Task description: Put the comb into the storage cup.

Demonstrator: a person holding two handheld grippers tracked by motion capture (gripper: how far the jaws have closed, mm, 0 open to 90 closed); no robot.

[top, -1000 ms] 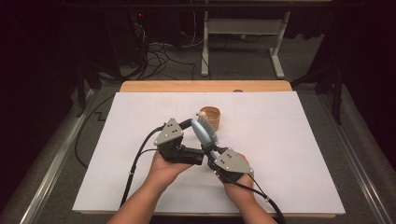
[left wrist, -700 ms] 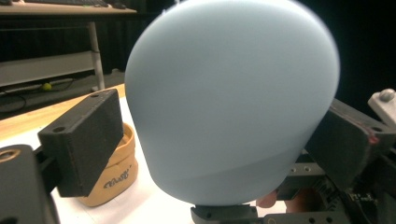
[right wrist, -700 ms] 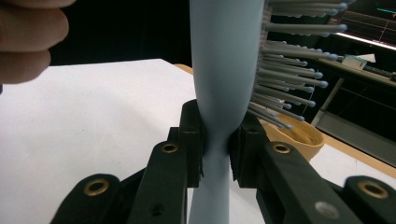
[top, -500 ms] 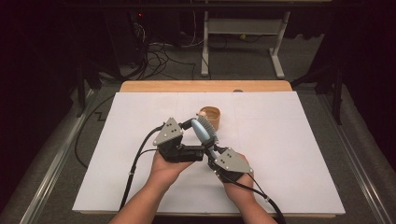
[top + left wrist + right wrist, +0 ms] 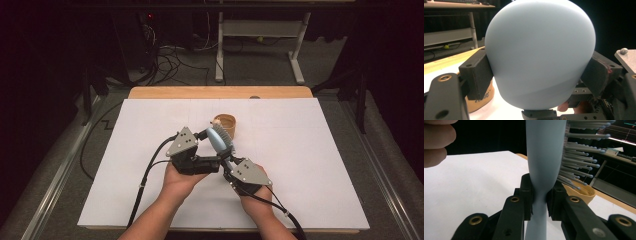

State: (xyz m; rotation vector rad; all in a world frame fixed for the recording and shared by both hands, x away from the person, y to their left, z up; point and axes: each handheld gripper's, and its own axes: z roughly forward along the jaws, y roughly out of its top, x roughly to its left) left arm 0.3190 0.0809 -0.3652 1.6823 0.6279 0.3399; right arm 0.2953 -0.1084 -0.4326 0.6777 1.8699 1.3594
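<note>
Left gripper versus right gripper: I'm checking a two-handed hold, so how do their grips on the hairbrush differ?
The left gripper clamps the hairbrush's broad rounded head across its sides, jaws having just closed; the right gripper pinches the narrow handle. The left gripper's jaws stand wide apart, the right gripper's close together. Both are shut on the same pale blue brush, above the white table.

A white sheet (image 5: 310, 165) covers the wooden table (image 5: 220, 92). Grey carpet (image 5: 260, 70) spreads around it, with black cables (image 5: 167, 62) tangled beyond the far edge beside a pale metal desk frame (image 5: 260, 35). The room behind lies dark.
</note>
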